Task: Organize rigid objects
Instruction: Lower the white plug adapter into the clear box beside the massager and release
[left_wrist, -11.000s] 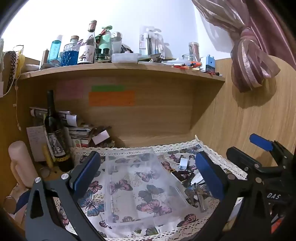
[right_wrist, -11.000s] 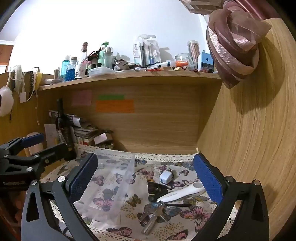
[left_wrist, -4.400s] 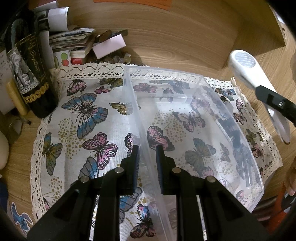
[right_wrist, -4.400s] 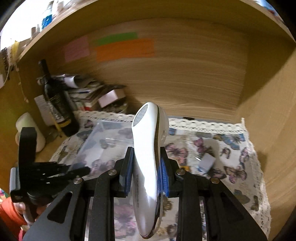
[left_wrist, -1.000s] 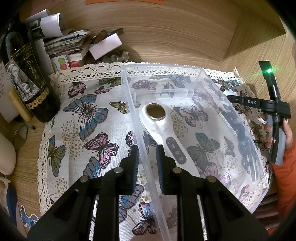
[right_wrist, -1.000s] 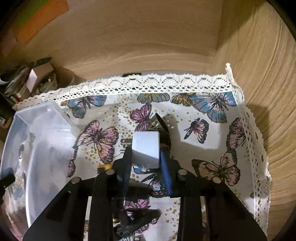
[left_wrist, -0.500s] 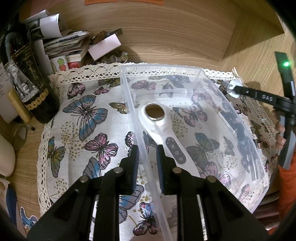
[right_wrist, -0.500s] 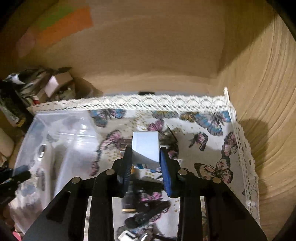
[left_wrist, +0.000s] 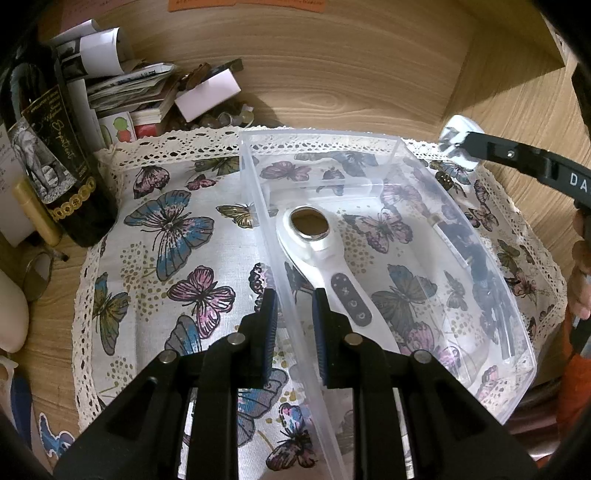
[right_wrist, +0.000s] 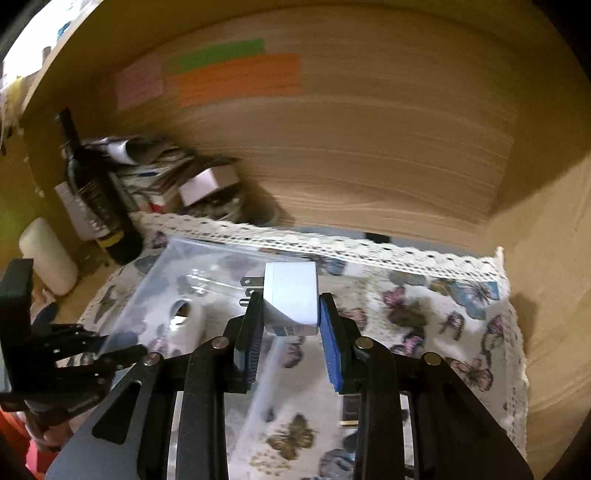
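A clear plastic bin (left_wrist: 402, 155) lies on a butterfly-print cloth (left_wrist: 162, 236). My left gripper (left_wrist: 292, 325) is shut on the bin's left wall. A white handheld device (left_wrist: 325, 258) with a round head and dark buttons lies inside the bin. My right gripper (right_wrist: 291, 332) is shut on a white plug adapter (right_wrist: 291, 299), prongs pointing left, held in the air over the bin's right edge (right_wrist: 207, 251). The adapter (left_wrist: 456, 142) also shows at the upper right of the left wrist view, beyond the bin's far right corner.
A dark wine bottle (left_wrist: 55, 147) and a pile of papers and small boxes (left_wrist: 147, 99) stand at the back left. Dark small items (left_wrist: 476, 258) lie on the cloth behind the bin's right wall. Wooden walls close the back and right.
My right gripper has lifted the white adapter off the cloth and carried it left and up toward the bin. My left gripper has kept its hold on the bin wall.
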